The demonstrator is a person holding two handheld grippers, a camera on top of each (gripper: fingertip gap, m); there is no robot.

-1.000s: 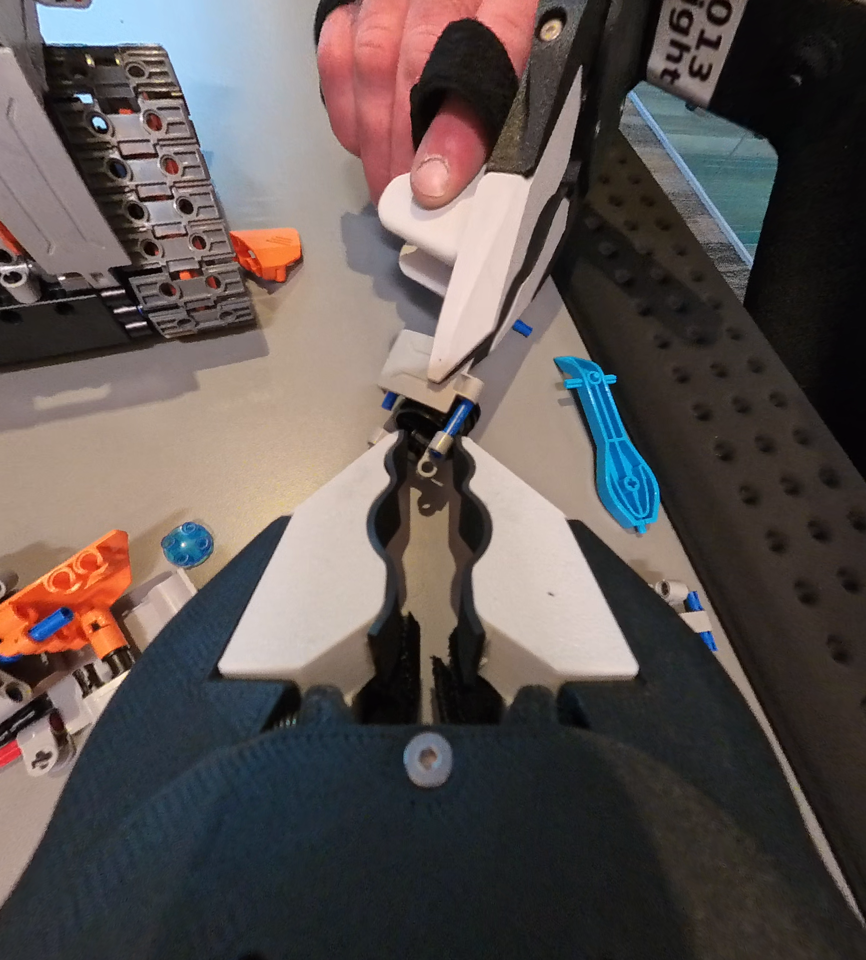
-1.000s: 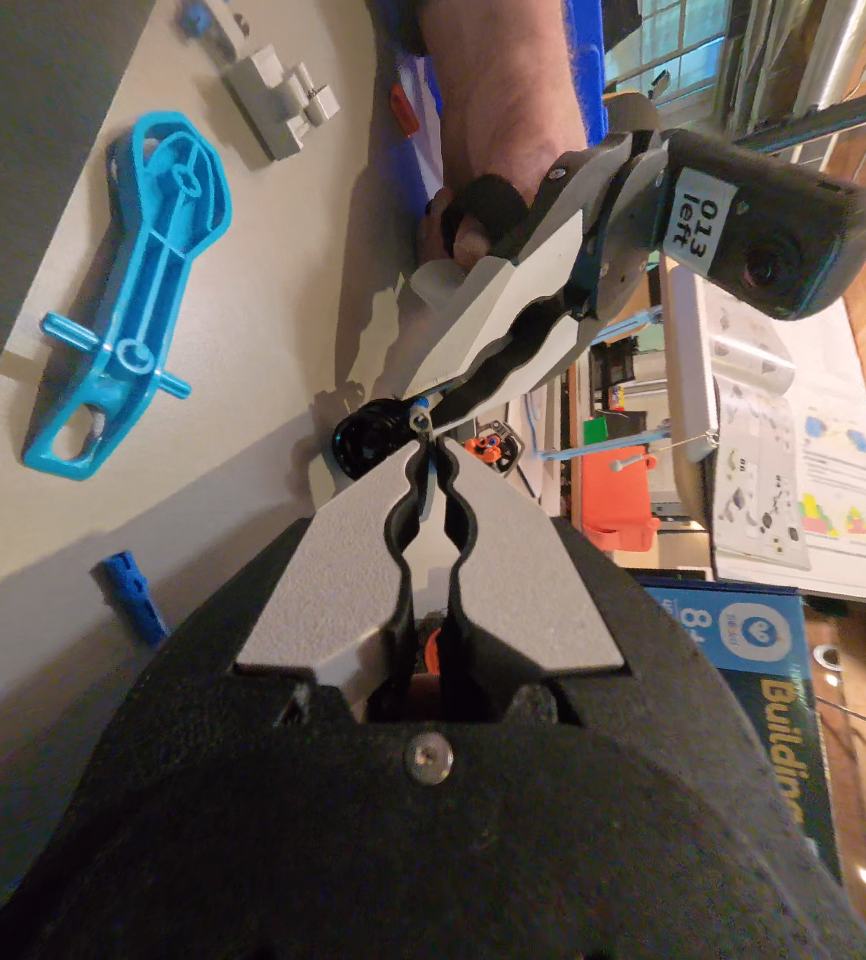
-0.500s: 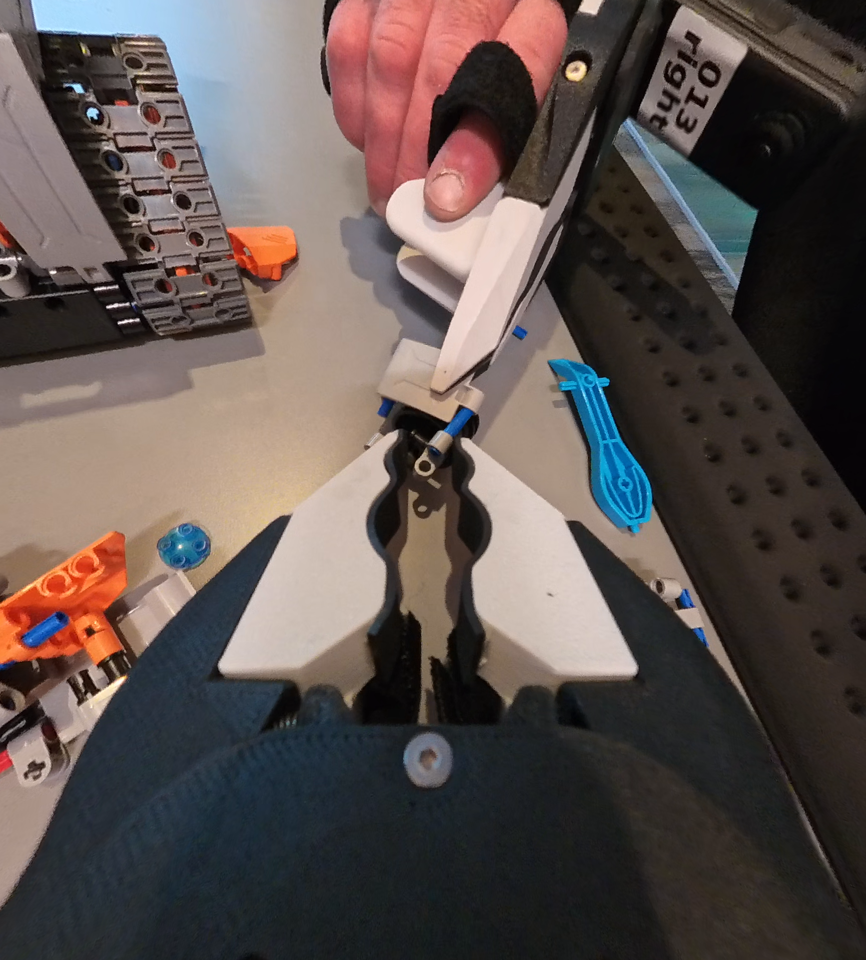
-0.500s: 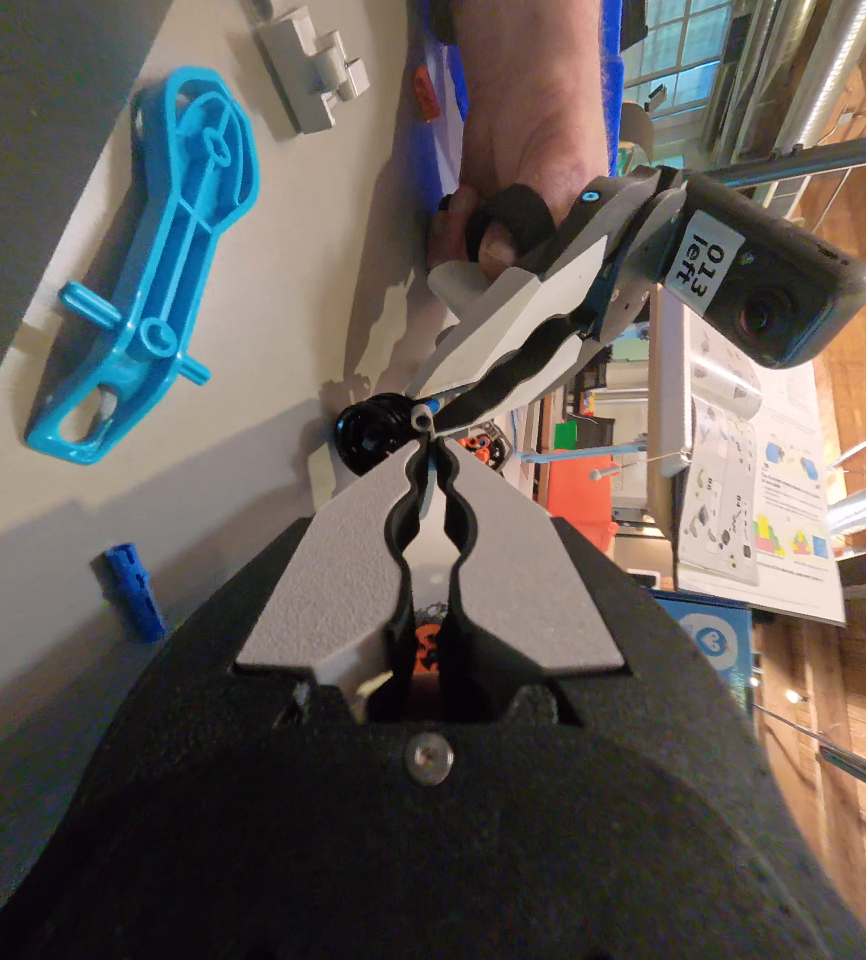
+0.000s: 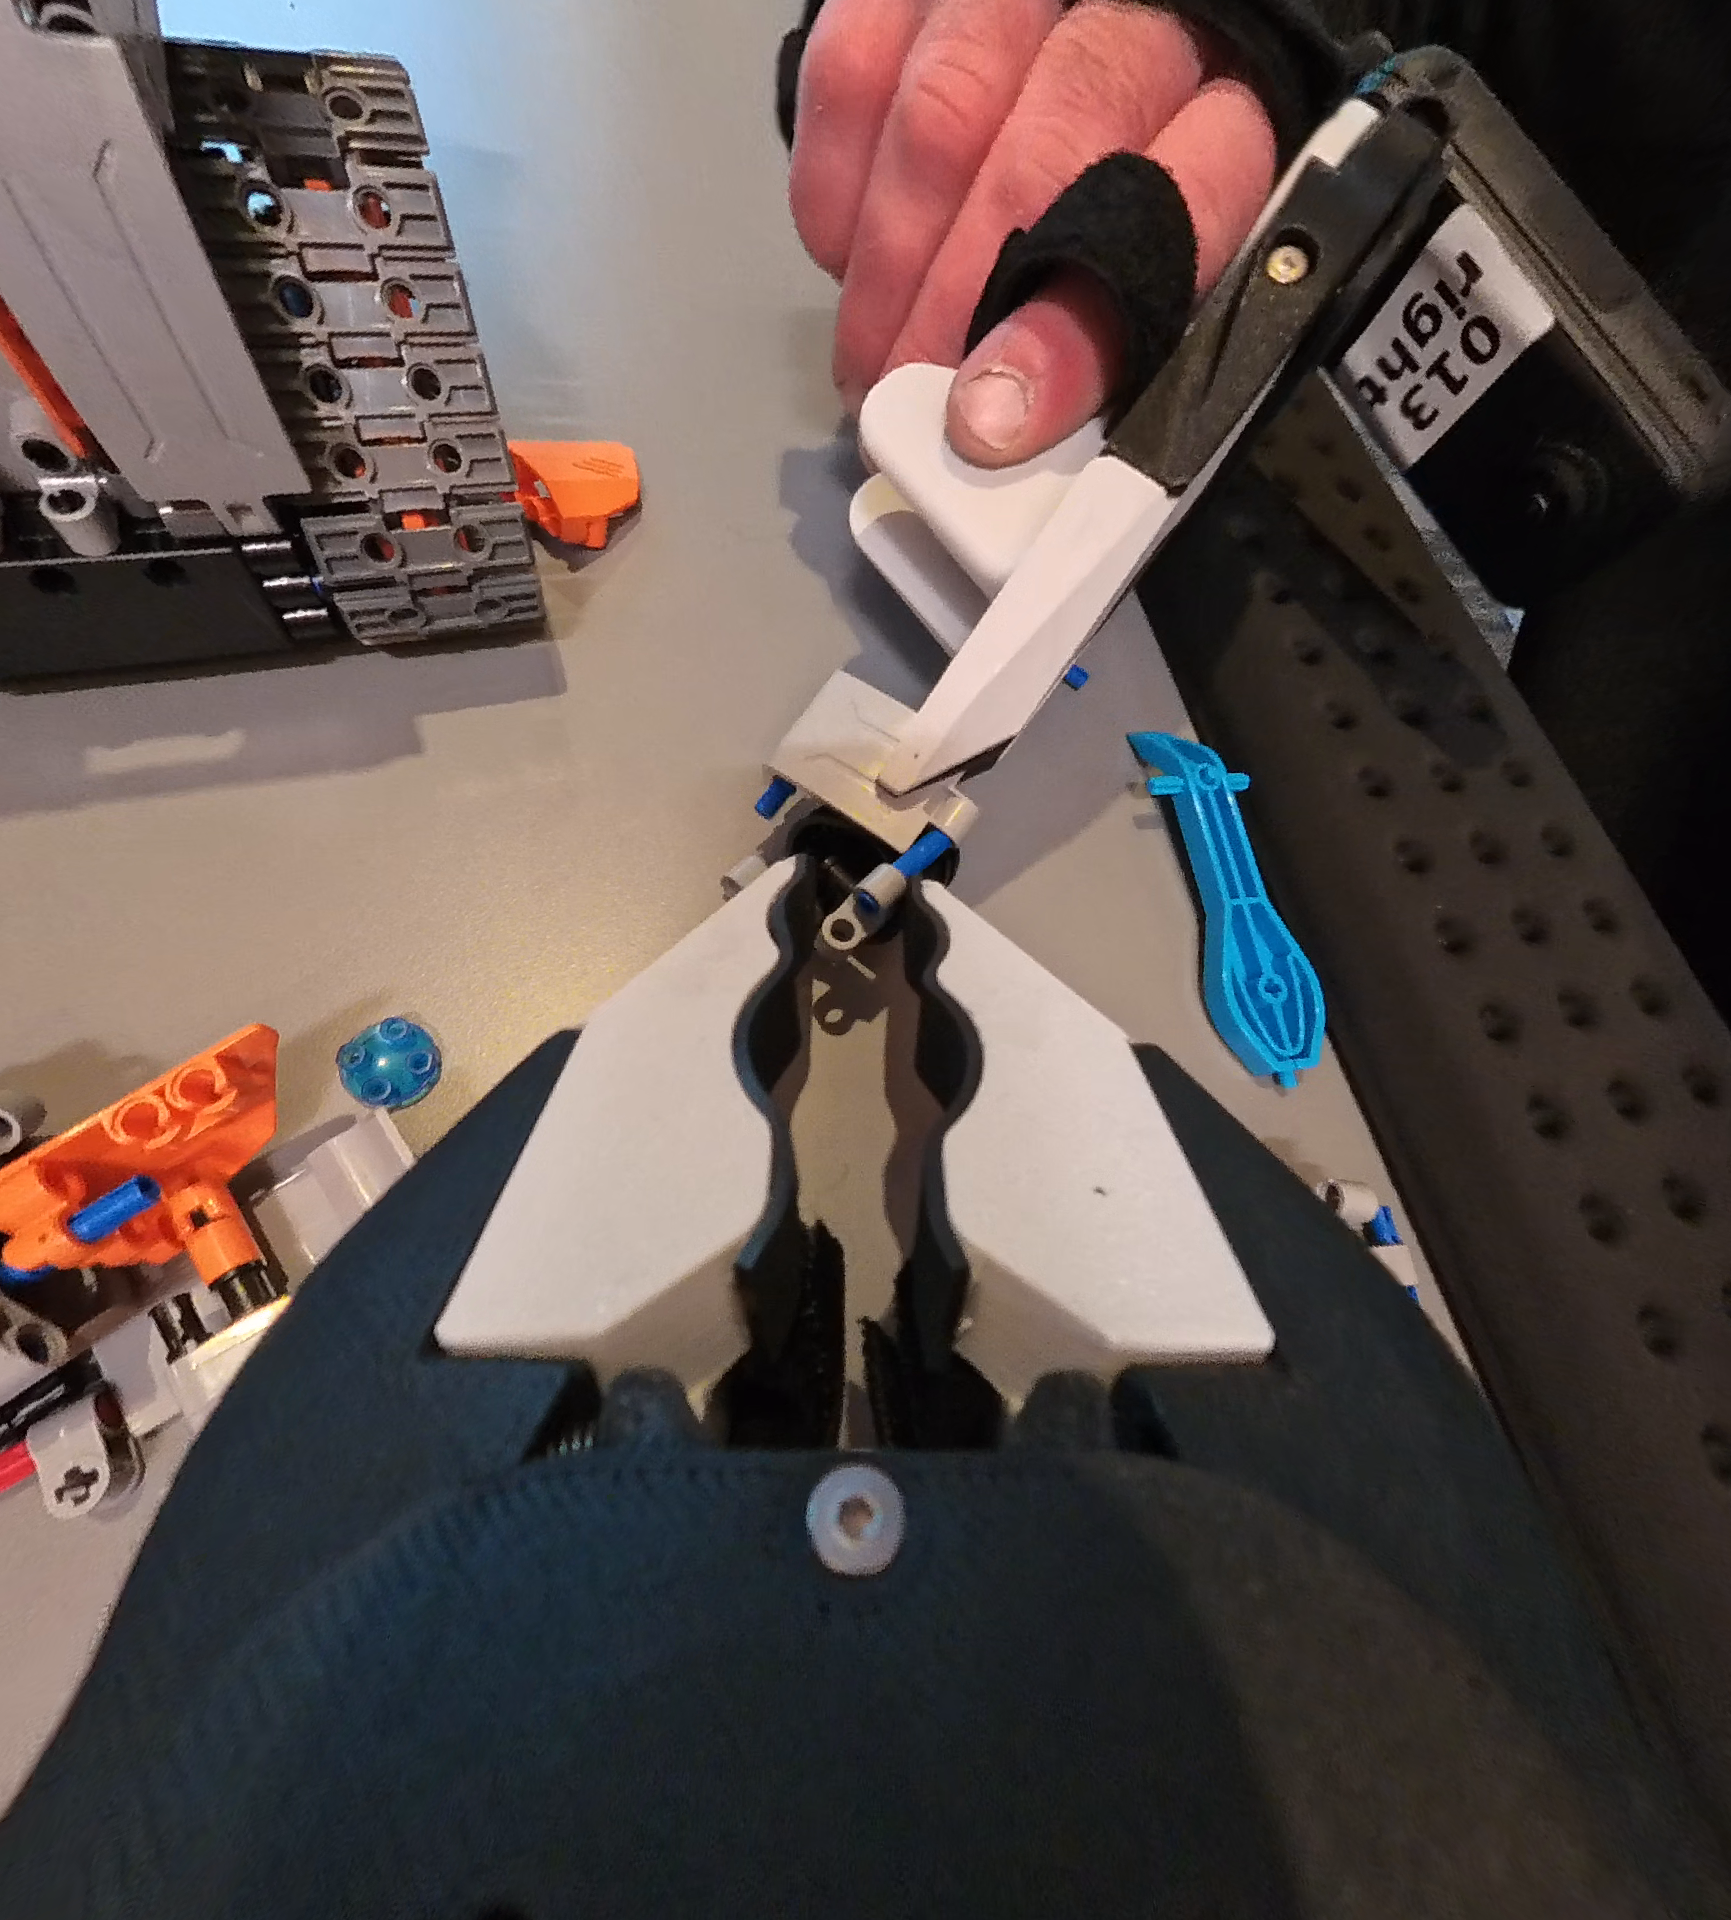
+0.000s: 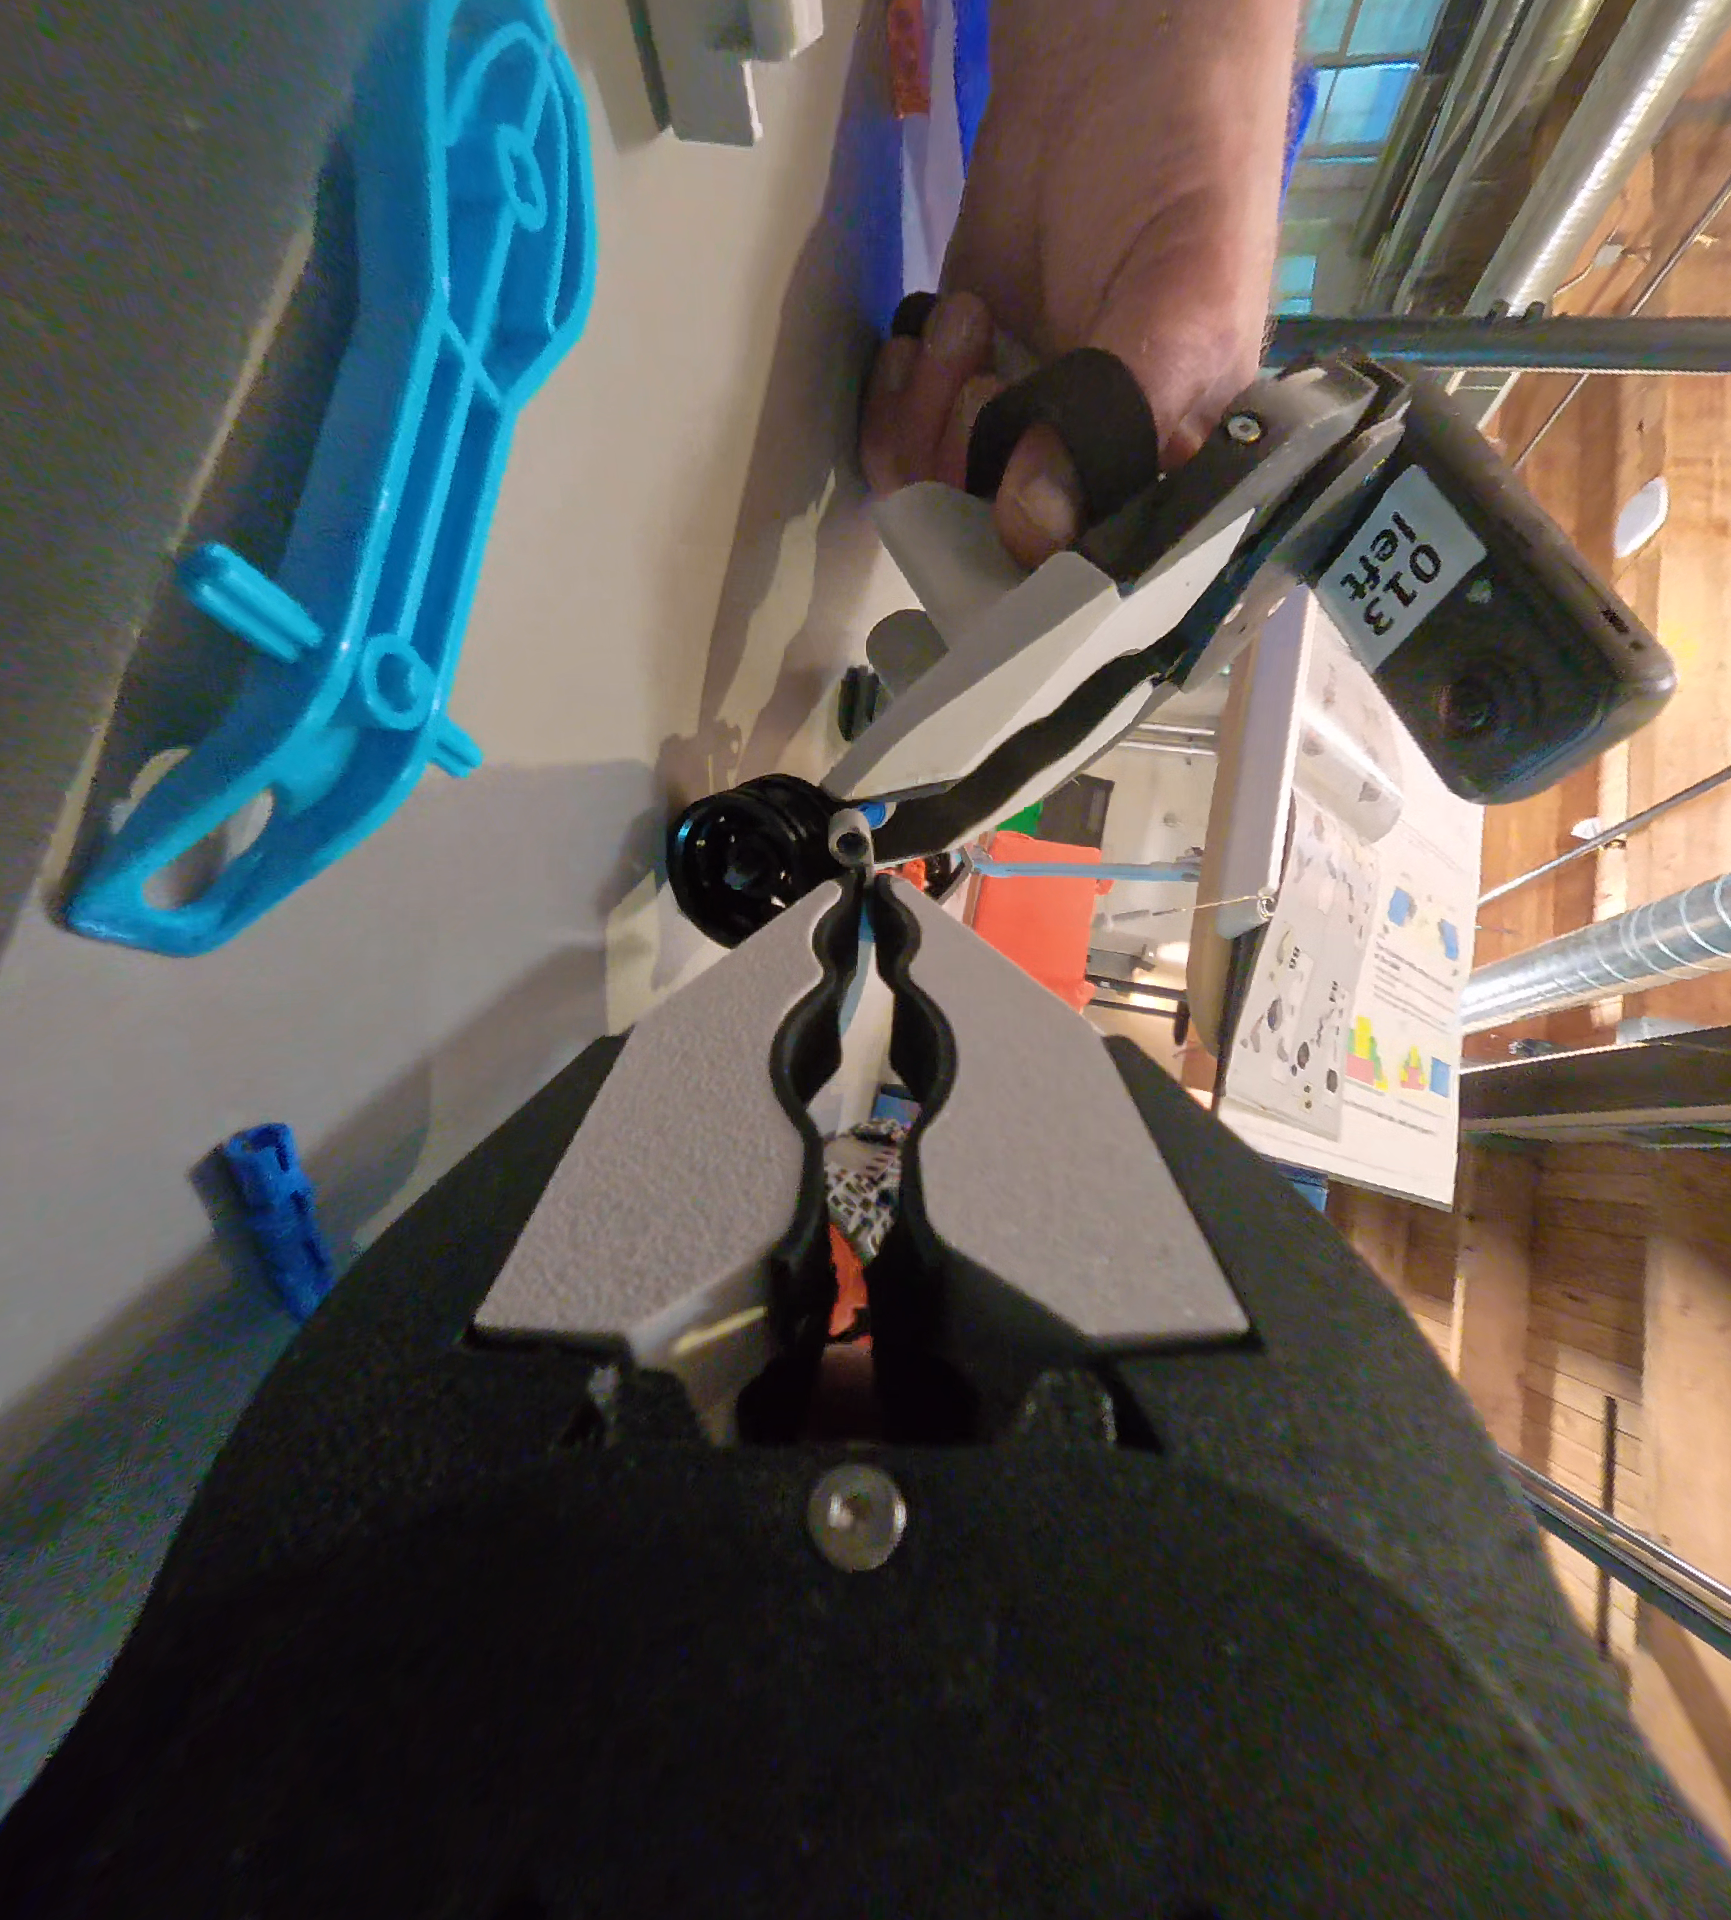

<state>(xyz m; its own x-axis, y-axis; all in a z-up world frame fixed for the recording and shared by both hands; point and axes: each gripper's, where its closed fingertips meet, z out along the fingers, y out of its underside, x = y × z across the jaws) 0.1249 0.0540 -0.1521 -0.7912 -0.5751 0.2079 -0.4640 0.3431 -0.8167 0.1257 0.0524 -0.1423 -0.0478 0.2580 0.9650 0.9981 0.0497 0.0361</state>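
Tongs: left (image 5: 856,883) pinches black wheel (image 6: 747,857); right (image 6: 866,894) grips grey panel (image 5: 845,743).

Workshop/loft space: grey table (image 5: 632,260) strewn with toy building parts (image 5: 128,1174), instruction sheet (image 6: 1360,997) at right, exposed ducting (image 6: 1650,935) and timber walls (image 6: 1671,1351) beyond.

My left wrist camera looked forward and down along my left gripper (image 5: 856,894), close above the grey surface (image 5: 217,883). My right wrist camera sat rolled sideways, the surface (image 6: 580,520) standing at its left. Both views shared the small black-wheeled assembly (image 6: 747,857) and the blue tool (image 5: 1245,935).
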